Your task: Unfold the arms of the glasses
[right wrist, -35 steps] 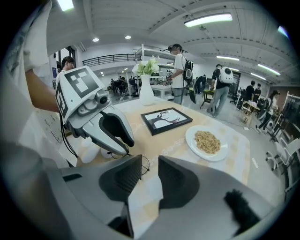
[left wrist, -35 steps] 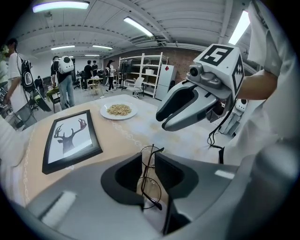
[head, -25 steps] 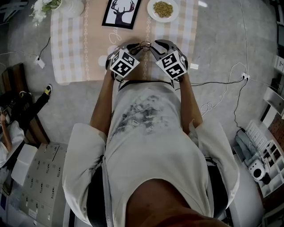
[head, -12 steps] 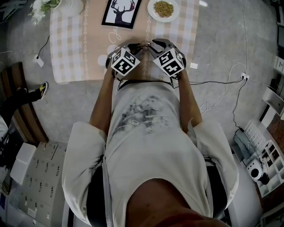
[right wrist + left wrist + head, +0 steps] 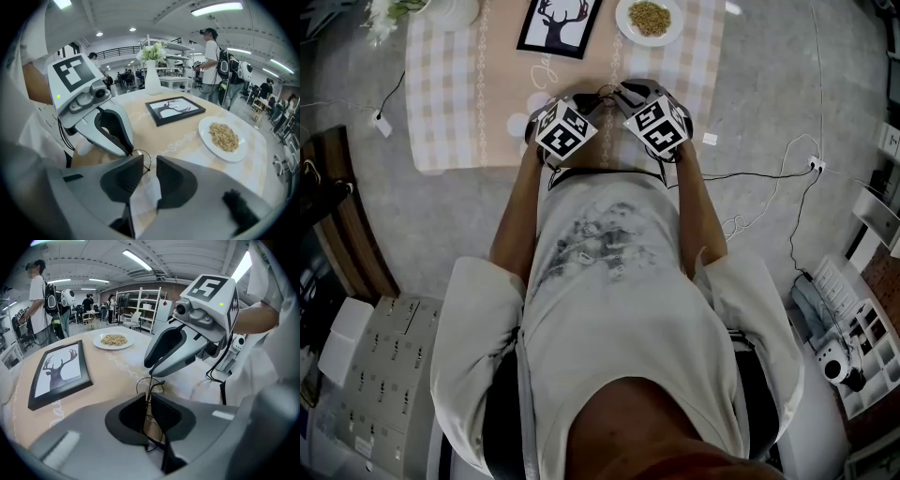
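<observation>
Thin dark wire makes up the glasses (image 5: 150,386), which hang just above the counter (image 5: 185,140), at the tips of both tongs.

Left tongs (image 5: 148,397): jaws all but together, pinching the wire frame. The glasses are held here.

Right tongs (image 5: 150,158): jaws a moderate gap apart, and they have just been closing. The wire loop lies at the mouth of that gap, by the tip of the jaw nearer the left tongs. The pads do not appear to press on it, though the wire is too fine to be certain.

Step in hand, as judged: the left tongs steady the frame while the right tongs come in to take an arm. No arm is seen swung out yet.

Next move calls for the right tongs to close on one arm alone. They should then swing it outward about its hinge, gently, since the wire looks easily bent.

Containers: a white plate (image 5: 202,136), beyond the right tongs and to their outer side, holds a heap of pale grain (image 5: 223,136). A white vase (image 5: 152,80), far beyond both tongs, holds white flowers (image 5: 154,50).
</observation>
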Tool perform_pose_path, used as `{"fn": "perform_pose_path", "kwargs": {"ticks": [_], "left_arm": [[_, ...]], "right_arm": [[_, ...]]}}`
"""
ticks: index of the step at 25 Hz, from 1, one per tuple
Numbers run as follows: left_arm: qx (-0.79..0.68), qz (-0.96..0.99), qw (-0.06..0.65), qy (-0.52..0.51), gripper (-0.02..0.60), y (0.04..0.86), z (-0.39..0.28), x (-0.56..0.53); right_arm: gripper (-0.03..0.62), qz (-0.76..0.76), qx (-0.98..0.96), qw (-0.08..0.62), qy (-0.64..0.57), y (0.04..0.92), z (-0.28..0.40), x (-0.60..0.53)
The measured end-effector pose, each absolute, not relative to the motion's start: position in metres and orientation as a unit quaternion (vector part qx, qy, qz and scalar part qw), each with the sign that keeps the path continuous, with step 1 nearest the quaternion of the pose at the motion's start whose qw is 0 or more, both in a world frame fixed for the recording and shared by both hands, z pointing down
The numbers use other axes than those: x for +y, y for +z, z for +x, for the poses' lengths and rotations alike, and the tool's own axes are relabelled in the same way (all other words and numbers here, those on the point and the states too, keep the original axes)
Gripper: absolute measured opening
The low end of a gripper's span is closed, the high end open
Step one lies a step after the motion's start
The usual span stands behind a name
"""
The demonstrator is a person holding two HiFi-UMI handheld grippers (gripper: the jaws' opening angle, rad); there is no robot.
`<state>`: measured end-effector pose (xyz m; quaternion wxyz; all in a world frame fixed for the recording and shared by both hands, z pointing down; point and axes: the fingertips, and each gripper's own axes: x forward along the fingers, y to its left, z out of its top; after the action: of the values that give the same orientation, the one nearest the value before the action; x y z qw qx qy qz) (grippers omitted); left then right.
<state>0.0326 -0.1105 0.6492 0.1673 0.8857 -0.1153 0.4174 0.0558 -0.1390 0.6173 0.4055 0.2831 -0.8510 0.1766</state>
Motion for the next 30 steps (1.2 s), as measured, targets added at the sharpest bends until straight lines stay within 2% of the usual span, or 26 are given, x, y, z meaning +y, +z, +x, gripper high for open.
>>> {"fn": "perform_pose_path", "kwargs": {"ticks": [2, 9, 30], "left_arm": [[-0.116, 0.887, 0.166, 0.415, 0.018, 0.649, 0.032, -0.111], [-0.099, 0.891, 0.159, 0.413, 0.014, 0.647, 0.035, -0.107], [-0.097, 0.897, 0.14, 0.407, 0.012, 0.641, 0.035, -0.1]], "right_arm": [[0.083, 0.28, -0.852, 0.406, 0.175, 0.618, 0.054, -0.14], [0.019, 0.263, -0.857, 0.409, 0.169, 0.624, 0.047, -0.14], [0.017, 0.221, -0.858, 0.432, 0.168, 0.635, 0.041, -0.137]]}}
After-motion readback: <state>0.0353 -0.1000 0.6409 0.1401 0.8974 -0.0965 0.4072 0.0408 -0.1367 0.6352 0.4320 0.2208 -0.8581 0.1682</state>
